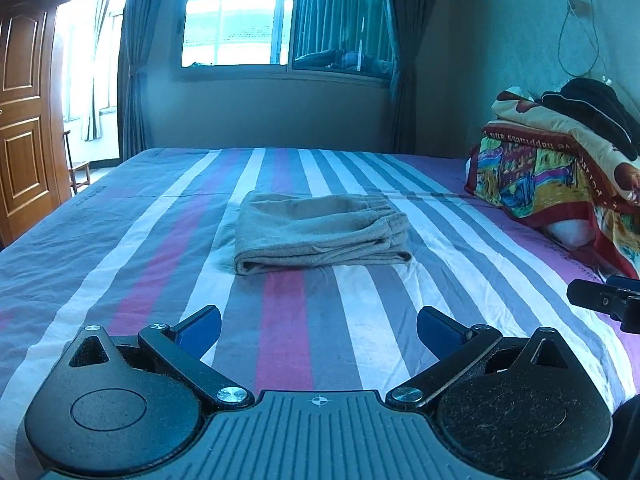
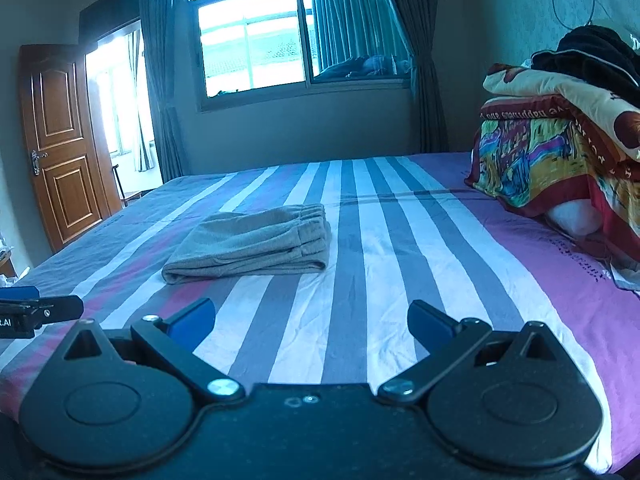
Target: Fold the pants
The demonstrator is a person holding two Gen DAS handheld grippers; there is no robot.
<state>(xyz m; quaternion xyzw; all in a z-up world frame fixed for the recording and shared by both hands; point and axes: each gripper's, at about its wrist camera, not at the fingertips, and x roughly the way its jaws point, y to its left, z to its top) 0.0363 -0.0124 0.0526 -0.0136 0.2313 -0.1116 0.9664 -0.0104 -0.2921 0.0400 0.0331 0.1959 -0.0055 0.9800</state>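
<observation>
Fingers of left gripper (image 1: 319, 330) and right gripper (image 2: 311, 322) spread wide, holding nothing, above striped bedsheet (image 1: 120, 248); one folded beige fleece pants (image 1: 320, 236) bundle lies well ahead.

- Daylight floods through the window (image 1: 240, 20), overexposed and glaring.
- The room stays dim with a bluish cast.
- Fisheye bends the edges; corners vignette dark.
- Focus is mostly sharp.

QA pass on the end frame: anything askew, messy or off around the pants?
Nothing stands out. The tan pants lie folded in a compact stack on the striped bed sheet, waistband layers to the right, edges fairly even. The left tool and right tool are both open, short of the pants. The blanket pile sits apart at the right.
</observation>
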